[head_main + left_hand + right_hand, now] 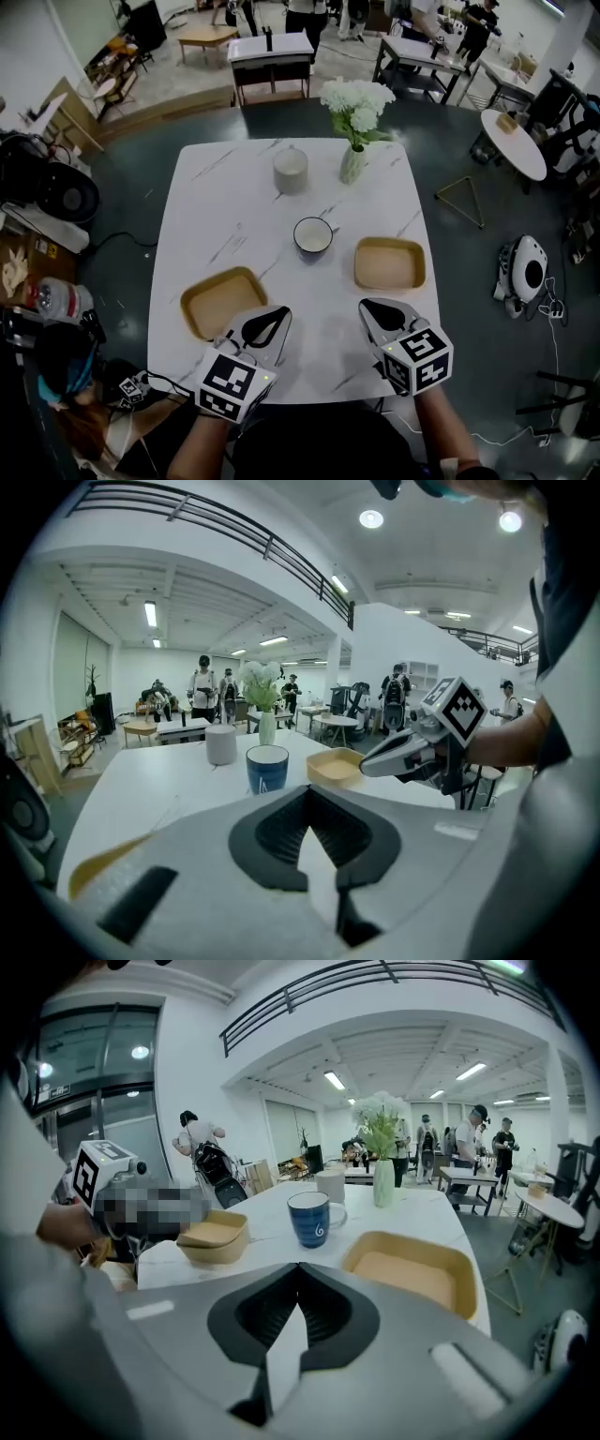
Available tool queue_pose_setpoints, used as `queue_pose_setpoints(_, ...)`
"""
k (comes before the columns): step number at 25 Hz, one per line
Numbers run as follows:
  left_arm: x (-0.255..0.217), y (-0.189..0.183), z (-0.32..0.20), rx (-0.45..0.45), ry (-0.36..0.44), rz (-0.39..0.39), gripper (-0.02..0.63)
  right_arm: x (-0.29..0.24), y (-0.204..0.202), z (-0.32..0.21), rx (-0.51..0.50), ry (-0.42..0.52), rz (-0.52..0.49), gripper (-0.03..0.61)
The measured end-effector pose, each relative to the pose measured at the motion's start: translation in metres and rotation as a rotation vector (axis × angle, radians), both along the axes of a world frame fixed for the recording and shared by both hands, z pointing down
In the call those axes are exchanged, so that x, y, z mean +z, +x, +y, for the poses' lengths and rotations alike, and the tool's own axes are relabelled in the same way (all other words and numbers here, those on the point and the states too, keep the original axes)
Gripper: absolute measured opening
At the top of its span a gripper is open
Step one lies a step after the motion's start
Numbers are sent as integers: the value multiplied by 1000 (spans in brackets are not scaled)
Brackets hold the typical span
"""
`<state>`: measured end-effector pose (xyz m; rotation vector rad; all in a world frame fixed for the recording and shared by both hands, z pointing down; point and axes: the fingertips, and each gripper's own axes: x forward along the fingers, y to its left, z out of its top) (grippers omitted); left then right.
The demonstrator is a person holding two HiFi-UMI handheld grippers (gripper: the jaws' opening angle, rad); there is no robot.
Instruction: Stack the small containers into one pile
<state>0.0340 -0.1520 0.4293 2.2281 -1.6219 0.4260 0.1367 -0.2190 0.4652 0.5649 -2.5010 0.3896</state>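
Plainly, the two trays were not yet stacked: they lay well apart on the table (234, 216), with the mug (312, 234) beyond the gap between them, at twelve o'clock from the person. The left tray (223, 300) sat close beside the left gripper (278, 317), between nine and ten o'clock from its tips, and its long axis ran roughly from eight to two o'clock. The right tray (389, 263) lay near the right gripper (368, 306), at about one o'clock from its tips, with its long axis running nine to three, square across that gripper's line. Both pairs of jaws were pressed together with nothing between them, as each gripper's own view showed. Each gripper was the nearer one to the tray on its own side. The right one had the easier line, since its tray's near long rim faced it almost head-on. The left tray was off to the side of the left jaws rather than ahead of them, so that gripper would probably have had to swing toward nine o'clock first. From the head view the left gripper's body seemed to overlap the left tray's near corner, though contact could not be made out. Either way, the jaws would have needed to part before taking a rim.
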Motion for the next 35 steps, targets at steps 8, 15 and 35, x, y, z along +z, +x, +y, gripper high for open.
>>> queue_pose_setpoints(8,10,17,-12,-66,-18,-4,0,8,39,-42,-37,98,98,2)
queue_pose_setpoints(15,22,21,-16,-100,-49,3,0,36,43,-54,-195,182,241,50)
queue_pose_setpoints(35,25,4,-13,-161,-80,-61,0,54,30,-52,-526,369,522,18)
